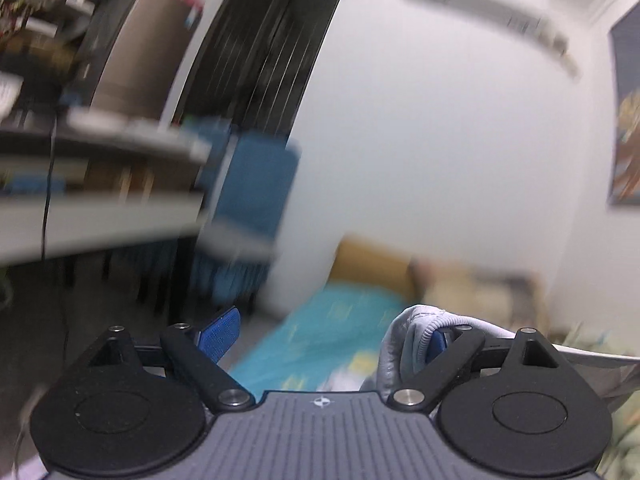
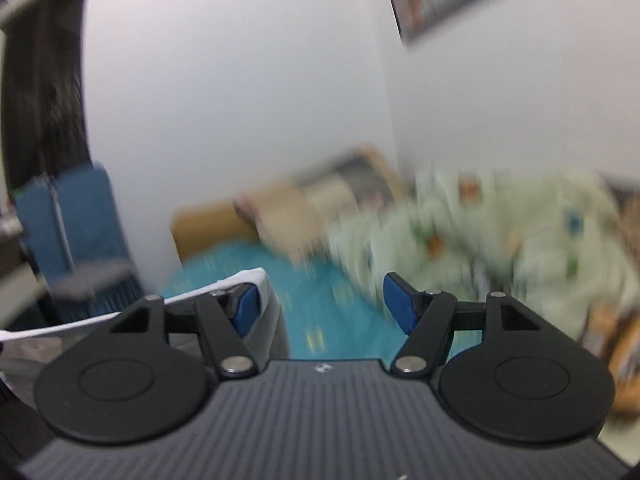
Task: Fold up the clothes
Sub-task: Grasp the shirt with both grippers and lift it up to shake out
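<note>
Both views are motion-blurred and point up at a white wall. My left gripper (image 1: 328, 340) has its jaws wide apart; a grey garment with a ribbed edge (image 1: 408, 344) is draped over its right fingertip (image 1: 436, 344). My right gripper (image 2: 320, 306) also has its jaws wide apart; a white and grey garment edge (image 2: 240, 280) hangs over its left fingertip (image 2: 246, 308) and stretches off to the left. Neither pair of jaws is closed on the cloth. A teal bed sheet (image 1: 320, 320) lies below, also seen in the right wrist view (image 2: 316, 308).
A pale green patterned quilt (image 2: 500, 240) is heaped at the right on the bed. A blue chair (image 1: 256, 184) and a desk (image 1: 100, 216) stand at the left. A wooden headboard (image 2: 208, 224) and pillows (image 2: 320, 200) lie against the wall.
</note>
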`<action>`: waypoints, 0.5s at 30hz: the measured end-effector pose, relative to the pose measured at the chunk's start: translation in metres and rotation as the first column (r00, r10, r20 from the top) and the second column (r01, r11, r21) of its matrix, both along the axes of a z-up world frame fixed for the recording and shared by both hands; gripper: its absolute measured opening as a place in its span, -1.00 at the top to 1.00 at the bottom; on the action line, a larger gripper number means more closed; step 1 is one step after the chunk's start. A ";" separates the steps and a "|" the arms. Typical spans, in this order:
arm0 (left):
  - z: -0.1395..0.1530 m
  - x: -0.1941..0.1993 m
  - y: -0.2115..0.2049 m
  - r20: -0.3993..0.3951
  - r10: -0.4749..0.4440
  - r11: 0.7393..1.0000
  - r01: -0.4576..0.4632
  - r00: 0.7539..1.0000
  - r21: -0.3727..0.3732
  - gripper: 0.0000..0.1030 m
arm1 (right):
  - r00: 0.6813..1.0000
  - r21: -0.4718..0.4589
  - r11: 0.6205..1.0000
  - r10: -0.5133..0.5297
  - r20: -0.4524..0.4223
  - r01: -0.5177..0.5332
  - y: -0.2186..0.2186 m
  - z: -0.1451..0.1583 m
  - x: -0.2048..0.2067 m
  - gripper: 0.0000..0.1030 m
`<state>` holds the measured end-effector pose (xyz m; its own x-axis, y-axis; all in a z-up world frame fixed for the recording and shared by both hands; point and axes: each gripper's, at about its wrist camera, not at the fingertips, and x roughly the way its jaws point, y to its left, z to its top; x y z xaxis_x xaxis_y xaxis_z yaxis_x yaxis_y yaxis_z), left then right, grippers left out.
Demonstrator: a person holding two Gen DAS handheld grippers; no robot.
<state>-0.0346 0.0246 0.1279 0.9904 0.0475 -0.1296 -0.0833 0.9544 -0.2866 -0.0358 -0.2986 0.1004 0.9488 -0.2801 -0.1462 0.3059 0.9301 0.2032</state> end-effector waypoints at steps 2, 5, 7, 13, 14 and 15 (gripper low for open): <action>0.054 -0.012 0.003 0.079 -0.005 1.000 0.006 0.997 -0.016 -0.78 | 0.997 -0.009 0.999 0.033 0.068 -0.033 -0.001 0.053 -0.018 -0.31; 0.135 -0.041 0.009 0.206 0.000 1.000 0.004 0.979 -0.021 -0.78 | 0.985 -0.047 0.995 0.089 0.148 -0.083 0.001 0.129 -0.047 -0.31; 0.184 -0.061 0.010 0.288 0.009 1.000 -0.007 0.958 -0.007 -0.79 | 0.970 -0.066 0.992 0.120 0.211 -0.108 0.002 0.175 -0.069 -0.31; 0.289 -0.091 0.002 0.410 0.043 0.997 -0.067 0.911 0.044 -0.85 | 0.938 -0.179 0.979 0.146 0.315 -0.093 0.009 0.273 -0.104 -0.35; 0.300 -0.087 -0.002 0.412 0.043 0.996 -0.073 0.910 0.058 -0.87 | 0.938 -0.181 0.979 0.150 0.312 -0.096 0.008 0.283 -0.101 -0.35; 0.310 -0.081 -0.006 0.409 0.038 0.995 -0.075 0.912 0.073 -0.88 | 0.938 -0.183 0.978 0.154 0.310 -0.100 0.006 0.293 -0.098 -0.35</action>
